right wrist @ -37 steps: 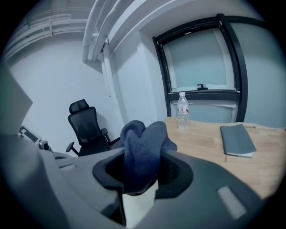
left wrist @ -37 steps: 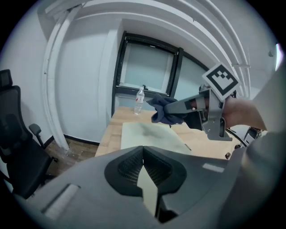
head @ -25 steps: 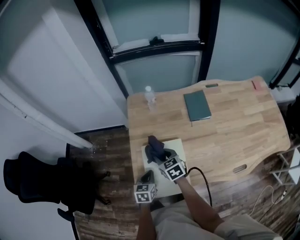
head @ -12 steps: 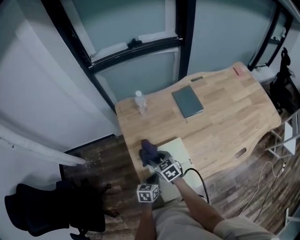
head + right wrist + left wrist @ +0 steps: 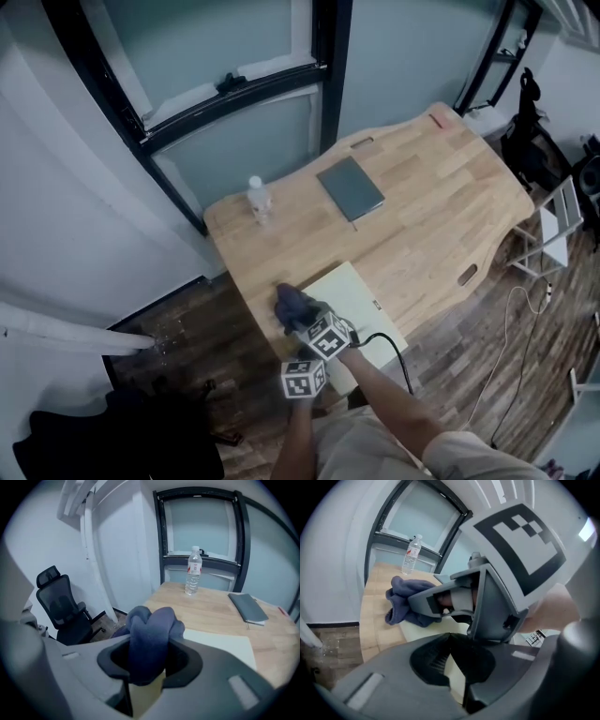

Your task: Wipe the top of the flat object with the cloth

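The cloth (image 5: pixel 291 305), a dark blue bundle, sits bunched on the far left corner of the flat object (image 5: pixel 352 291), a pale cream board. My right gripper (image 5: pixel 302 317) has it clamped: in the right gripper view the cloth (image 5: pixel 152 639) fills the gap between the two jaws and bulges up over their tips, with the jaws (image 5: pixel 149 656) held apart only by the folded fabric. Below and to the right of the bundle the bare cream surface (image 5: pixel 225 646) spreads out.

My left gripper (image 5: pixel 304 375) is just beside the right one, nearer to me, at the near edge of the board. In its own view the jaw tips (image 5: pixel 450 637) meet with nothing between them, and a wedge of the cream board shows behind them. The same view shows the right gripper (image 5: pixel 433 603) from the side, its jaws closed into the cloth (image 5: pixel 405 602) on the board (image 5: pixel 426 630).

The board lies at the near left part of a light wooden table (image 5: pixel 441 206). Well apart from it, toward the far side, a grey notebook (image 5: pixel 350 188) lies flat and a clear water bottle (image 5: pixel 256 199) stands upright near the far left corner. A black cable (image 5: pixel 389 347) trails from the right gripper. A black office chair (image 5: pixel 63 609) stands on the floor off the table's left side.
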Motion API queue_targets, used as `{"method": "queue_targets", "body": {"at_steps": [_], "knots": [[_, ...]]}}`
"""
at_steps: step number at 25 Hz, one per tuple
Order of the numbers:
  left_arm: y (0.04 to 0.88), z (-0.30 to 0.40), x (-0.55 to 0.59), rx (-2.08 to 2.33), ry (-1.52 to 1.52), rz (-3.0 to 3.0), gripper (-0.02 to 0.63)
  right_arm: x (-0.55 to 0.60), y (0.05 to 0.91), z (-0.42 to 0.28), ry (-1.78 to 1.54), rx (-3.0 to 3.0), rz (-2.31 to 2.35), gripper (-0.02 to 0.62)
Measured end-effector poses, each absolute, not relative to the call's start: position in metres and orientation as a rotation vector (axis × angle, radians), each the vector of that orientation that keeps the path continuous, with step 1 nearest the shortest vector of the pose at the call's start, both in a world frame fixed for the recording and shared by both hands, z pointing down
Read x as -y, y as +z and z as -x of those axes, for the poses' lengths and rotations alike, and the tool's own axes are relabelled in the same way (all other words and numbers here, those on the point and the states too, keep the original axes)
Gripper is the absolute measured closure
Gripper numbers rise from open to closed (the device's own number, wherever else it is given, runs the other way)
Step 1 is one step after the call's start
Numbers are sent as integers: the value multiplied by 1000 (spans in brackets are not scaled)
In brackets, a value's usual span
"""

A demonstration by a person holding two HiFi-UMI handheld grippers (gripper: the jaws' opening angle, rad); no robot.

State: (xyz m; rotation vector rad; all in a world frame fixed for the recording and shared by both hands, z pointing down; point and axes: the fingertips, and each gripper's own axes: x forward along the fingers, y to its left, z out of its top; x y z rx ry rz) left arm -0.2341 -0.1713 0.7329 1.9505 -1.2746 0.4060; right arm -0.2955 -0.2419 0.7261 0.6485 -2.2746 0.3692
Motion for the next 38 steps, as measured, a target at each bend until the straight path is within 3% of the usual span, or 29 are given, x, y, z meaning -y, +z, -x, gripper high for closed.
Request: {"method": "queue_targets", "body": {"at_steps": [18, 38], "knots": [[731, 236, 164, 1326, 415, -1911, 598, 253, 721, 265, 323, 2270, -670, 451], [731, 239, 165, 1344, 450, -1903, 598, 327, 725, 143, 387, 2147, -998, 449]]}}
